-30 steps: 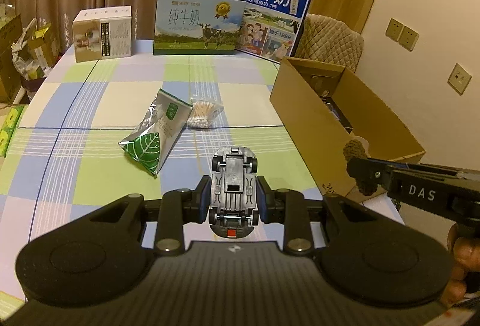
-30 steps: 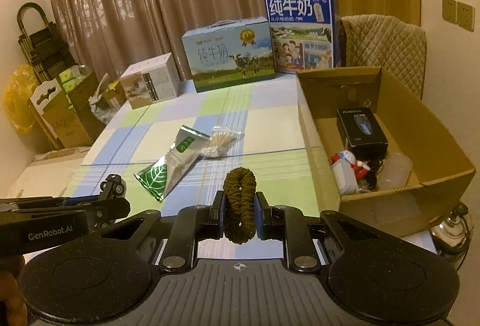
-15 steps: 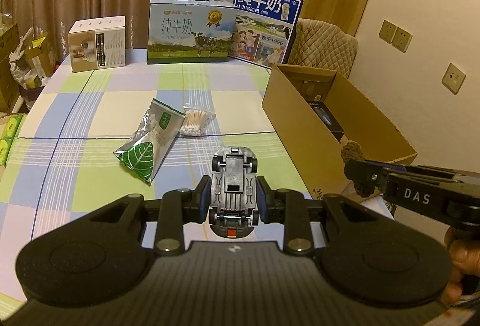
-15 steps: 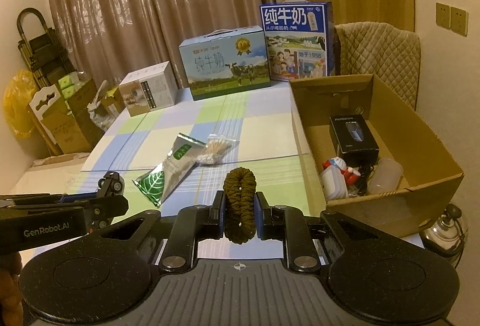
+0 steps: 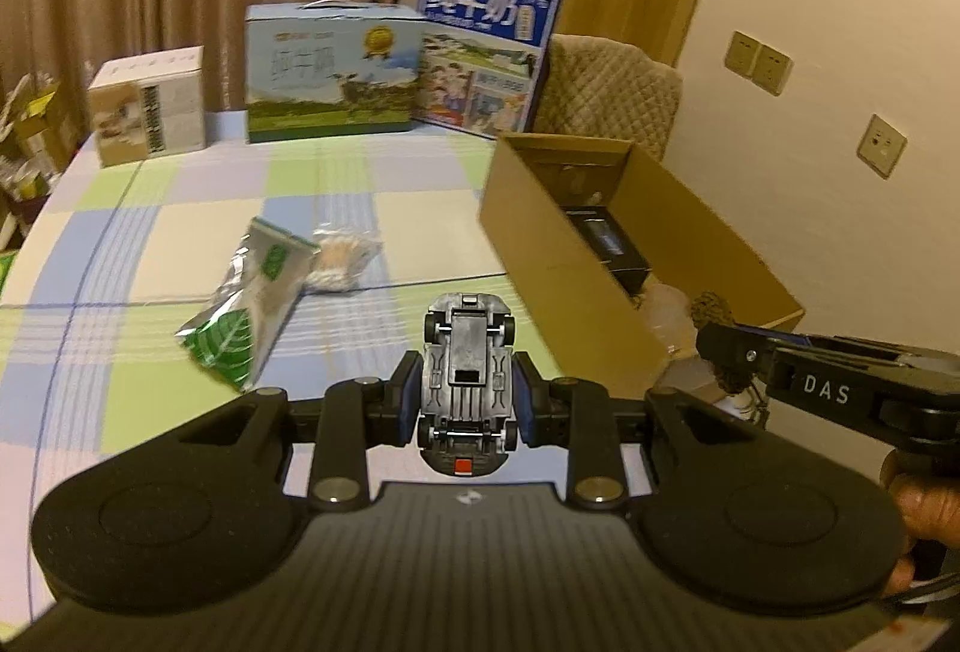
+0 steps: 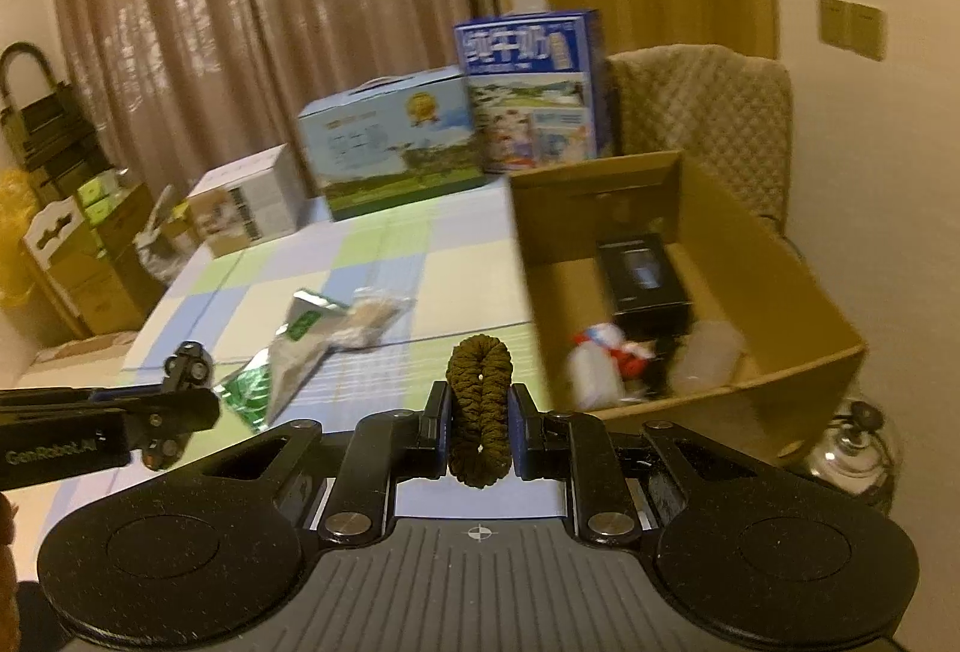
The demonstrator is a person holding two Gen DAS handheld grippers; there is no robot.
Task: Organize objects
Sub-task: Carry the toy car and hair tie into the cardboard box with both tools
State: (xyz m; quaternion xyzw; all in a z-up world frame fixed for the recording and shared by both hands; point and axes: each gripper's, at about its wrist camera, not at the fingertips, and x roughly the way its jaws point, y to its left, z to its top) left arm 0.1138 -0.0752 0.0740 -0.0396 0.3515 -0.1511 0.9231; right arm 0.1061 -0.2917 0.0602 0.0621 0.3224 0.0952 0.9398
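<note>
Fingers of the left gripper [image 5: 467, 400] clamp a toy car [image 5: 467, 386] by its rigid flanks, underside up, above the table's [image 5: 180, 208] near edge; light, slippery plastic. Right gripper [image 6: 480, 427] pinches a soft, squashy hair tie [image 6: 480, 406] beside the cardboard box [image 6: 798, 292].

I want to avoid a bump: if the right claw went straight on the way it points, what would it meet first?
Likely the checked tablecloth just left of the open cardboard box, or the box's near wall; depth is unclear. The right claw grips a brown braided hair tie.
</note>
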